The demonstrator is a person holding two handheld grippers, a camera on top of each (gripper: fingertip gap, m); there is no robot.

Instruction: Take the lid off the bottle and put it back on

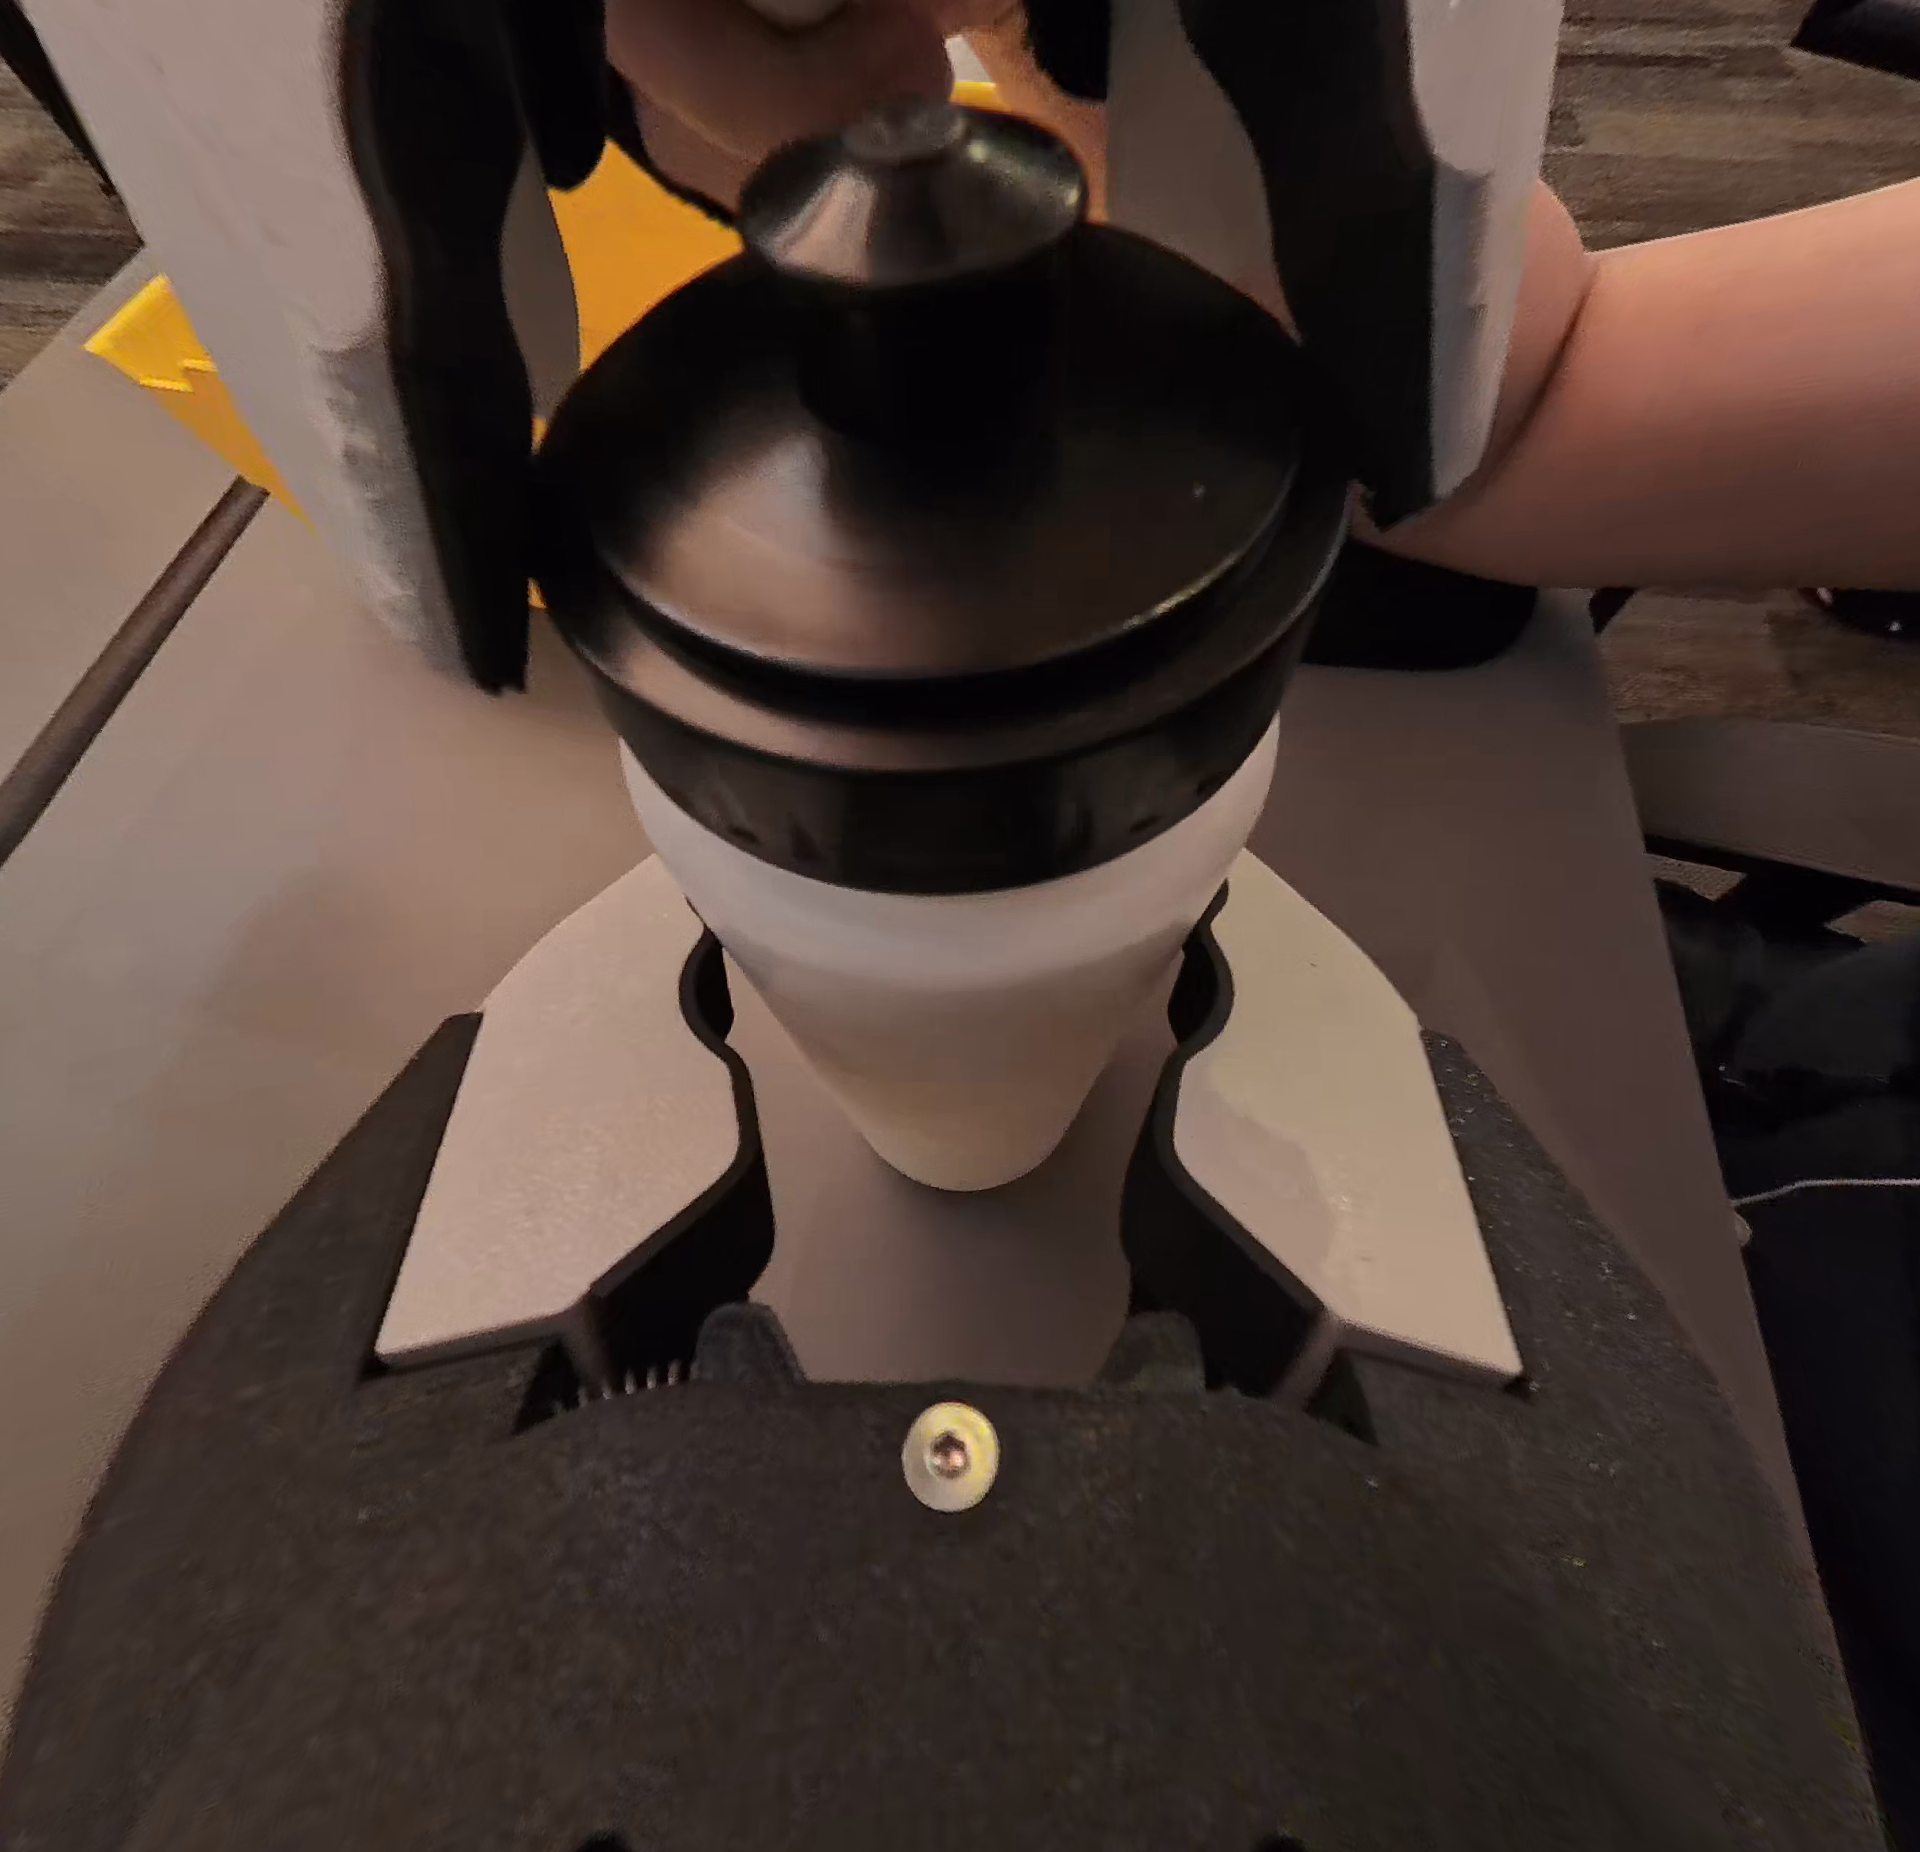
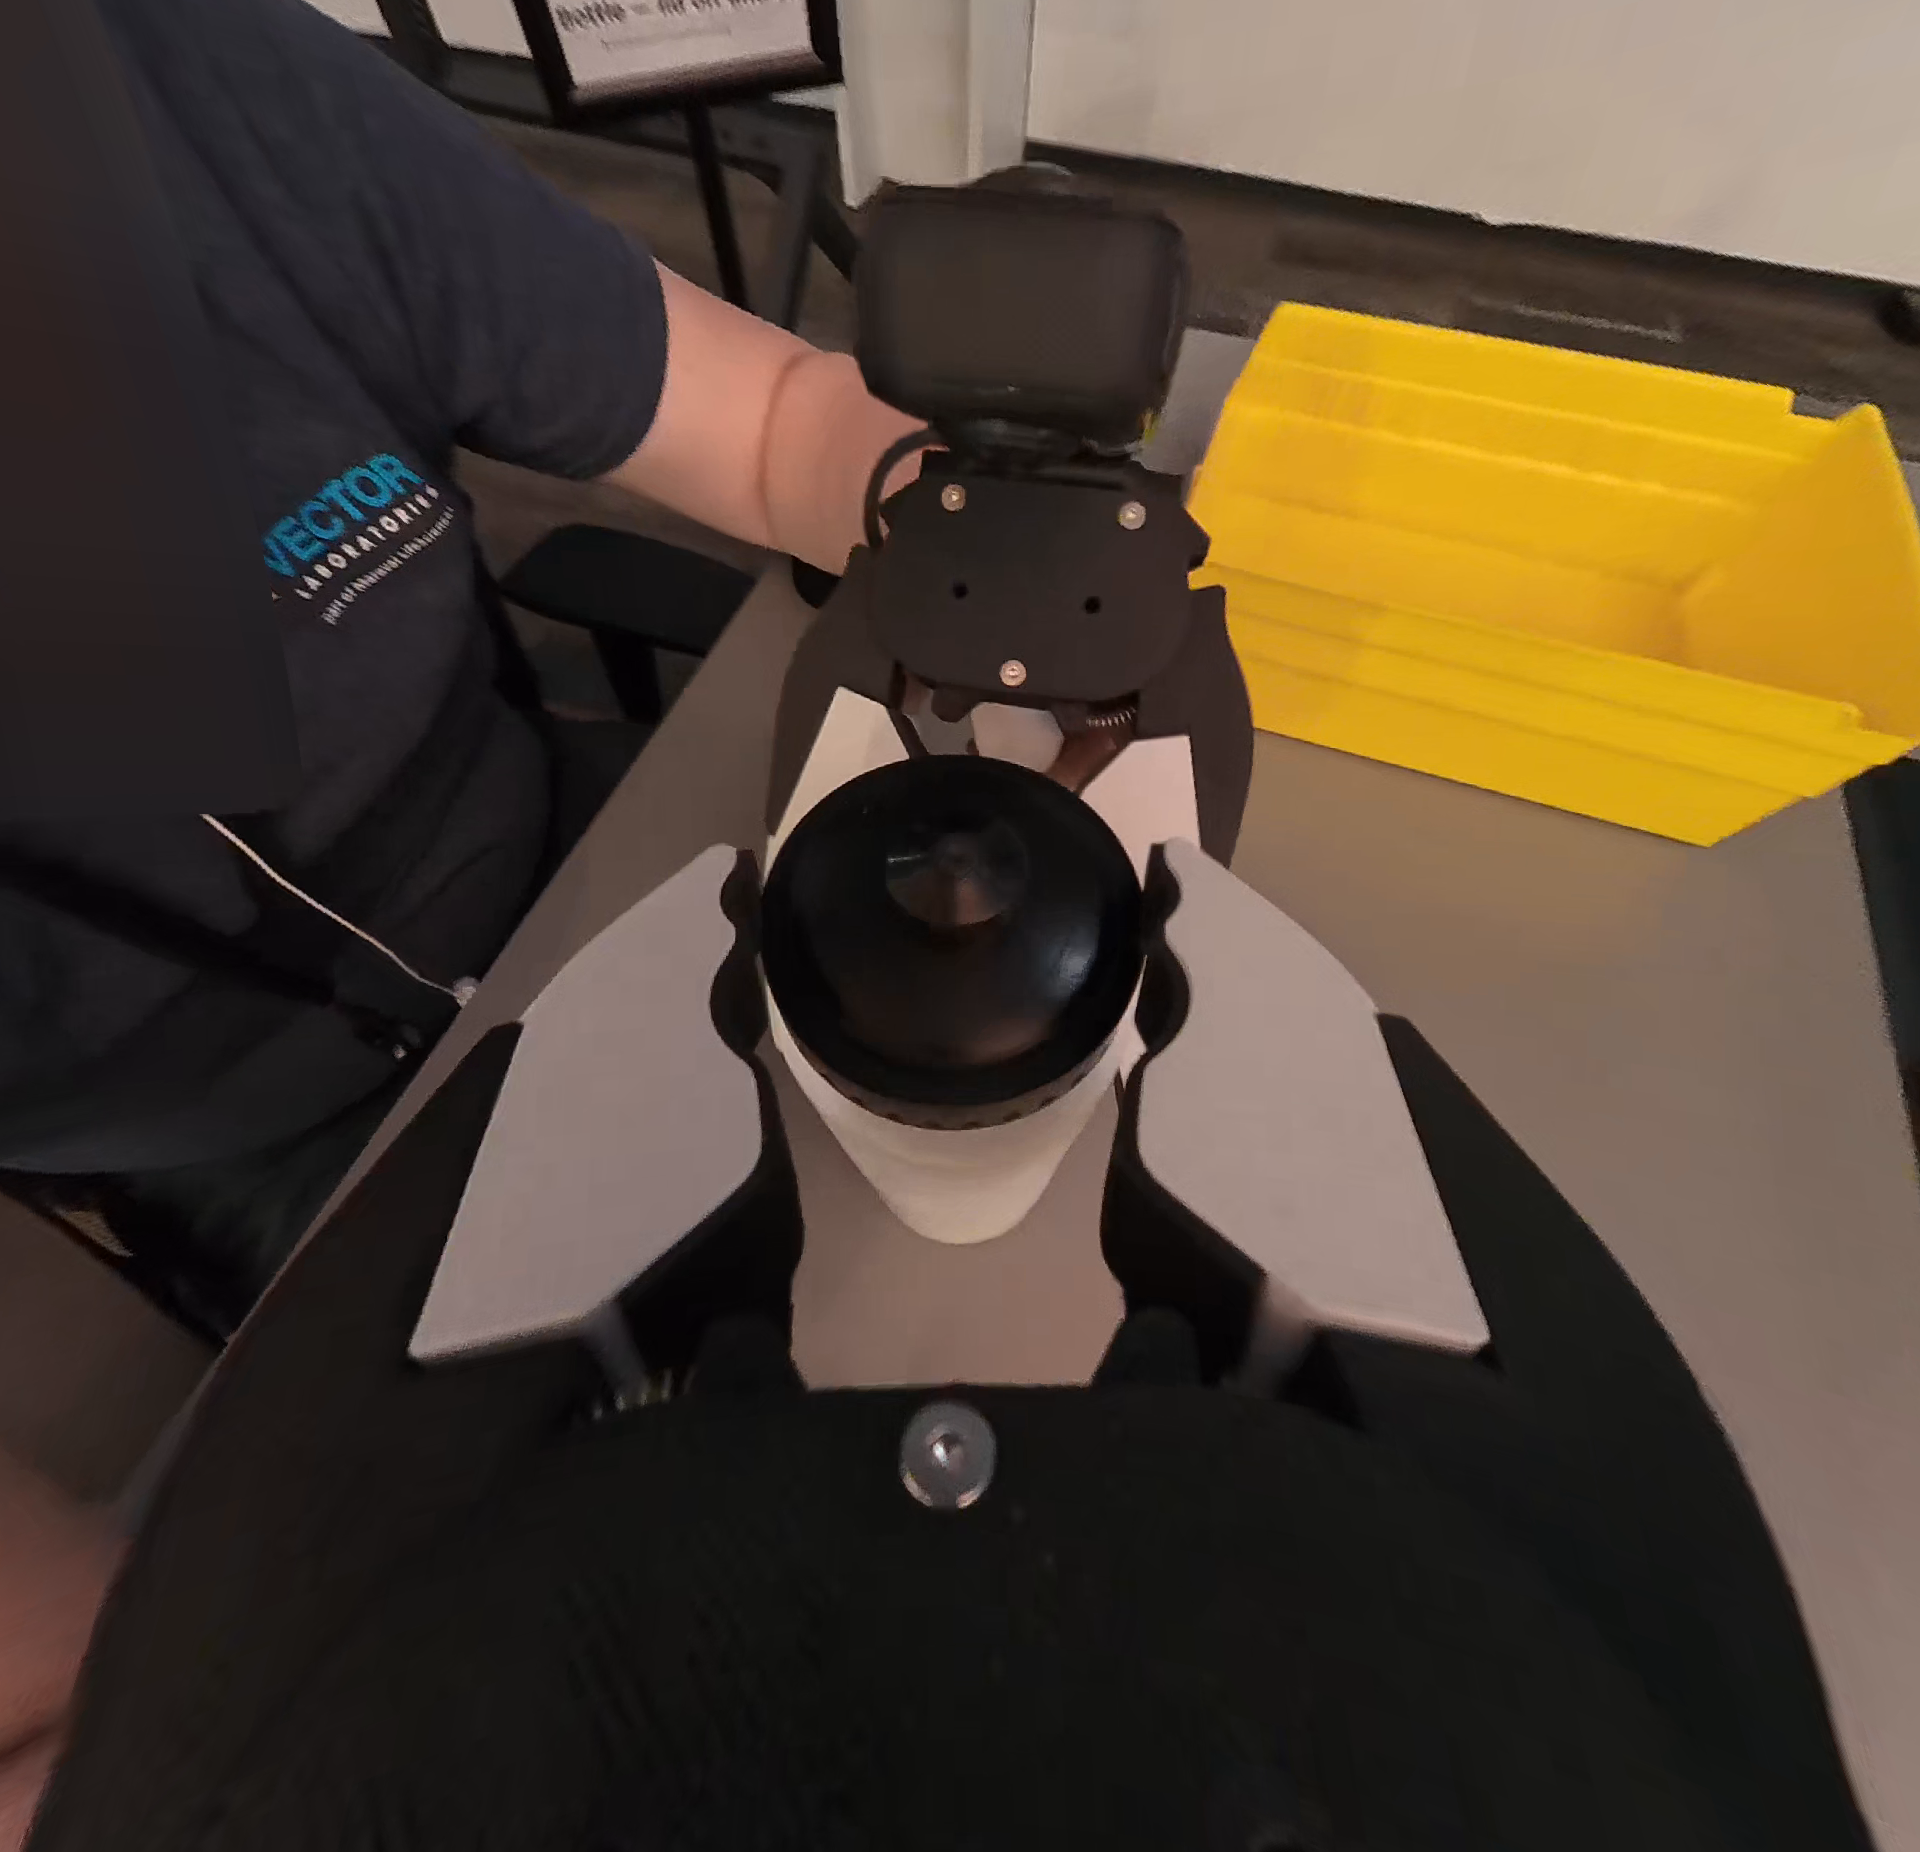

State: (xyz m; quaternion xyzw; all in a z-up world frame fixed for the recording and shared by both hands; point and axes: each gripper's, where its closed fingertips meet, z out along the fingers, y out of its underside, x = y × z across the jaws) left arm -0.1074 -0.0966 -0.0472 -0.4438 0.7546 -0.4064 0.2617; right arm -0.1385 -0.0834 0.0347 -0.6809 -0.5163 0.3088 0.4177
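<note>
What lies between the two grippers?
The white bottle with its black lid stands between the right gripper and the left gripper; both wrist views show it.

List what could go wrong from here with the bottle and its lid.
1. The right gripper pinches the smooth black lid only at its rim, so a twist may slip off it.
2. The left gripper holds the white bottle by its plain, smooth body. If that hold is loose, the bottle may turn with the lid.
3. The bottle stands near the edge of the table by the person, so a tip could send it off.
</note>
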